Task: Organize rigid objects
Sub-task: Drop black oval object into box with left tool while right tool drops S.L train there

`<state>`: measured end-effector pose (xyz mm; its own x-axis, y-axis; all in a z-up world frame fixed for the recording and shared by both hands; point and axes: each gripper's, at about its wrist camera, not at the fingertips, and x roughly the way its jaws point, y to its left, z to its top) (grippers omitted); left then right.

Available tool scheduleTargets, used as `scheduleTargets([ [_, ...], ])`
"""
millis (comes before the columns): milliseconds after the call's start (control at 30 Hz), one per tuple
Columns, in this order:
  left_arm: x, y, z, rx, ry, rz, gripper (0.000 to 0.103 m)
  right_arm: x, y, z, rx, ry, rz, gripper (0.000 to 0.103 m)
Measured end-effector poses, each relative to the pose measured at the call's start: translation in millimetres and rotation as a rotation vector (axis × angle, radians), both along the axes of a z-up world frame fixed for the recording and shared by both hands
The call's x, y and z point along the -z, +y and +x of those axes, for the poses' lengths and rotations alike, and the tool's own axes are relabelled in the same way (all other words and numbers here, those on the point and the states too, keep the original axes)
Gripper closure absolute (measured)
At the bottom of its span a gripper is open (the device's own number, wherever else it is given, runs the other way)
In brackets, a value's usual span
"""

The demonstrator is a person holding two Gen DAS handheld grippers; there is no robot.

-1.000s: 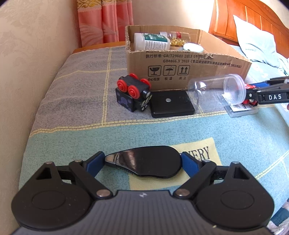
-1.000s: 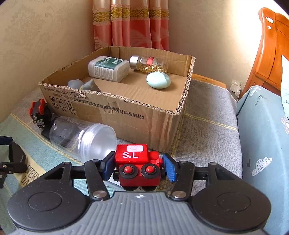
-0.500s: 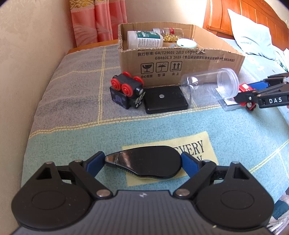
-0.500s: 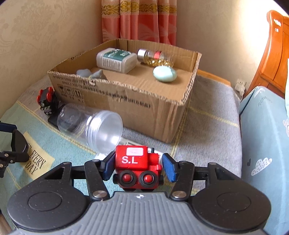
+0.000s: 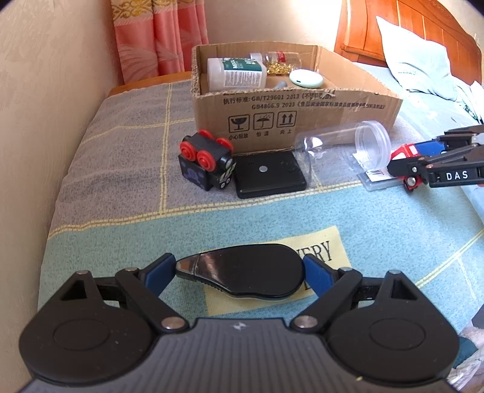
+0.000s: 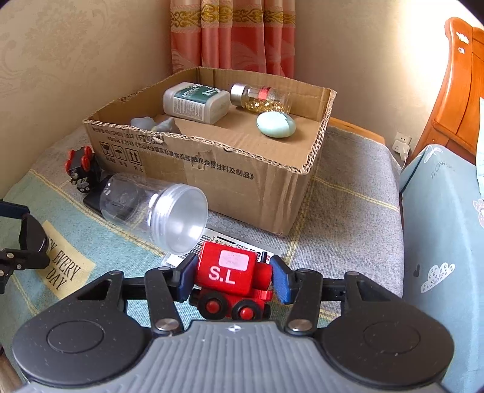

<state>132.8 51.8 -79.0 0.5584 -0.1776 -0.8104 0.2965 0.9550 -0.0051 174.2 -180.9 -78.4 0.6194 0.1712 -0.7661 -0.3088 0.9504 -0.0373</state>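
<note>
Bed (image 5: pixel 121 151): cardboard box (image 6: pixel 242 178) holds four-odd items. Left gripper (image 5: pixel 239 272) clamps black case (image 5: pixel 242 272); right gripper (image 6: pixel 233 278), fingers just closed, clamps red train (image 6: pixel 230 272). Several remain out.

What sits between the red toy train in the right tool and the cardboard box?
The clear plastic jar lies on its side just ahead-left of the red toy train. Straight ahead, only the cardboard box near wall must be cleared.

pink curtain (image 6: pixel 233 33) hangs in the corner; wooden headboard (image 5: pixel 402 27) behind a pale pillow (image 5: pixel 420 72).
</note>
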Motion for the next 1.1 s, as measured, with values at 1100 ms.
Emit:
scheduleTargets([
  [1100, -37.7, -7.0, 0.6, 0.032, -0.093, 0.015, 0.013, -84.6, 8.6, 78.0, -0.065, -0.128, 0.032, 0.042],
])
